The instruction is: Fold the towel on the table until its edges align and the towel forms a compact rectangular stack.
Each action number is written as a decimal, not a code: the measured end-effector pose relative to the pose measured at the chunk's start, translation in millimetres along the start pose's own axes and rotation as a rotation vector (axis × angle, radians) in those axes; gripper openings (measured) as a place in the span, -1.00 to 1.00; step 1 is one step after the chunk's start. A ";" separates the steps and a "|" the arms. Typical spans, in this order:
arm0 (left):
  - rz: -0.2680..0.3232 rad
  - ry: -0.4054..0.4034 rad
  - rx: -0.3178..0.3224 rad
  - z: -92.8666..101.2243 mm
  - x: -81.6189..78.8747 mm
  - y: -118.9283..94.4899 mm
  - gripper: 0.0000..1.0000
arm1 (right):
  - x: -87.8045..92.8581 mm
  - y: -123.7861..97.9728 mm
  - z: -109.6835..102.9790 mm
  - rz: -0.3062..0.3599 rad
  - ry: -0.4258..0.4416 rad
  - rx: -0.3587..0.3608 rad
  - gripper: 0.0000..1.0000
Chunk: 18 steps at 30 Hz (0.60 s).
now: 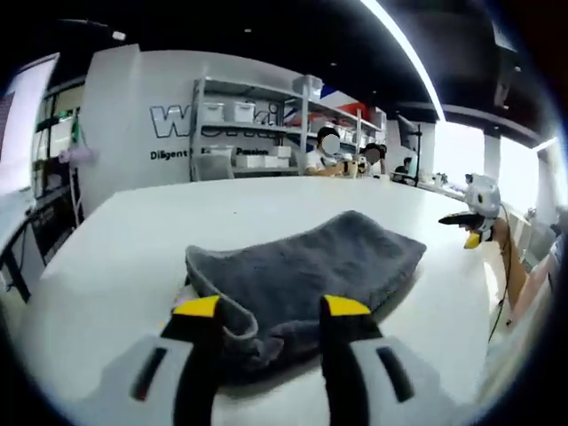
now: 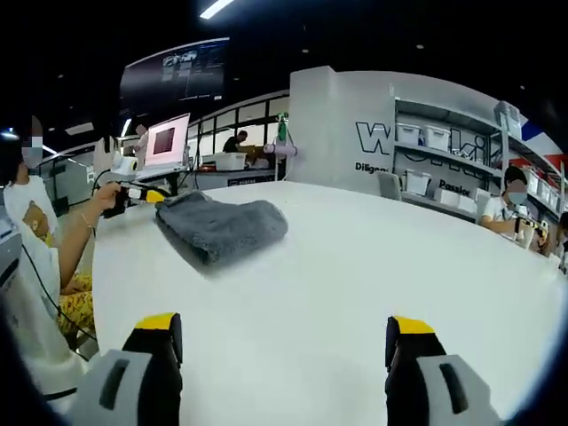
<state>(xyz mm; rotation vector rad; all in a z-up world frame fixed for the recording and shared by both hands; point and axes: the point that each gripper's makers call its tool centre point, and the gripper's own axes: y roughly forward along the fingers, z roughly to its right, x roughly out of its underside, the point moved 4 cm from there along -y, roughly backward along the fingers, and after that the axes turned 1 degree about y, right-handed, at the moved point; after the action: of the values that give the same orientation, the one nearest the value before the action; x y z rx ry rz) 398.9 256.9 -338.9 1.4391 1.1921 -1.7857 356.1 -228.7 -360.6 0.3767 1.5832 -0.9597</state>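
Observation:
A grey towel lies folded in a thick, loosely rectangular bundle on the white table. My left gripper is open, and its yellow-tipped jaws stand on either side of the towel's bunched near corner. In the right gripper view the towel lies far off to the left, with the left gripper held at its end by a person's hand. My right gripper hovers open over bare table with nothing between its jaws. It also shows past the towel's far right end as the right gripper.
Shelves with white bins and seated people stand behind the table. A lit screen sits on a desk beyond the table's far edge. The person's body is at the table's left side. White tabletop spreads to the right.

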 end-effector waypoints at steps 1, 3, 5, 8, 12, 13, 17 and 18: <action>-0.031 0.015 -0.019 -3.4 4.2 0.1 -0.28 | 0.0 0.1 -0.1 0.000 0.001 0.000 0.99; -0.094 0.060 -0.069 -10.2 11.9 -0.5 -0.30 | 0.0 0.6 -0.6 0.002 0.002 -0.001 0.99; -0.125 0.087 -0.084 -10.8 16.4 -0.9 -0.29 | 0.1 0.9 -1.3 0.004 0.002 -0.003 0.99; -0.129 0.089 -0.094 -13.0 18.0 -1.3 -0.31 | 1.9 2.0 -1.6 0.000 0.005 -0.003 0.99; -0.099 0.063 -0.124 -23.1 17.7 -3.6 -0.61 | 3.4 3.2 -3.4 -0.002 0.006 -0.007 0.99; -0.096 0.064 -0.135 -26.4 18.4 -3.6 -0.68 | 3.6 3.3 -4.0 -0.003 0.005 -0.008 0.99; -0.090 0.014 -0.138 -35.6 25.0 -4.4 -0.91 | 3.9 2.8 -4.2 -0.006 0.001 -0.005 0.99; -0.086 0.002 -0.144 -38.7 27.4 -4.9 -0.91 | 3.8 2.5 -3.9 -0.005 0.000 -0.004 0.99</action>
<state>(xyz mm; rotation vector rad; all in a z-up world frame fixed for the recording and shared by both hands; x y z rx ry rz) 405.4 296.3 -364.9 1.3258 1.3734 -1.7169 354.3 -225.2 -365.2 0.3704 1.5869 -0.9608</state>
